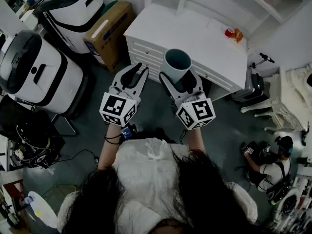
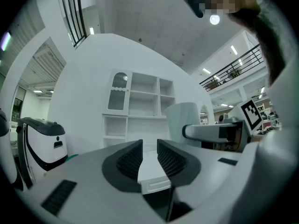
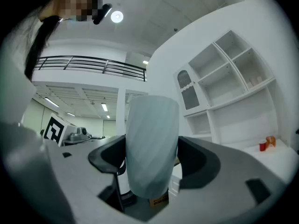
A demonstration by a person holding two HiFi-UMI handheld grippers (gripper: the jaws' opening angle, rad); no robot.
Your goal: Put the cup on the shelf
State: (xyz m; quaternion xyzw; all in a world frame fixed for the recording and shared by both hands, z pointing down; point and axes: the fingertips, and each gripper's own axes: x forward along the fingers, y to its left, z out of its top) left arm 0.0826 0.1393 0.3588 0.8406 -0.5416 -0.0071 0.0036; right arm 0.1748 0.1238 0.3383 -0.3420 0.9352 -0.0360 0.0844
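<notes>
- While my right gripper [image 1: 179, 78] carries the pale blue-grey ribbed cup [image 3: 152, 143], its 2 jaws stand about as wide as they go, with the pads pressed on the cup's lower body. The cup is upright, mouth up, in the air in front of the white drawer cabinet [image 1: 195, 38] and well apart from the white open shelf unit [image 3: 233, 83].
- My left gripper [image 2: 149, 149] is empty, its 2 jaws a narrow gap apart with nothing between them.
- Risk 1: the cup narrows toward its base and the grip sits low, so I judge that a jolt or tilt could let it slide or tip out.
- Risk 2: a high or skewed approach could knock the cup's rim on a shelf board.
- Risk 3: the small red and orange items [image 1: 233, 33] on the cabinet top lie near the likely route and could be struck.
- Risk 4: a person seated on the floor [image 1: 273, 165] narrows the walking space.
- Writing: none legible. The black-and-white square markers [image 1: 197, 113] are patterns, not text. Print on the brown cardboard box [image 1: 109, 30] and the yellow label under the cup [image 3: 159, 200] is too small to read.
</notes>
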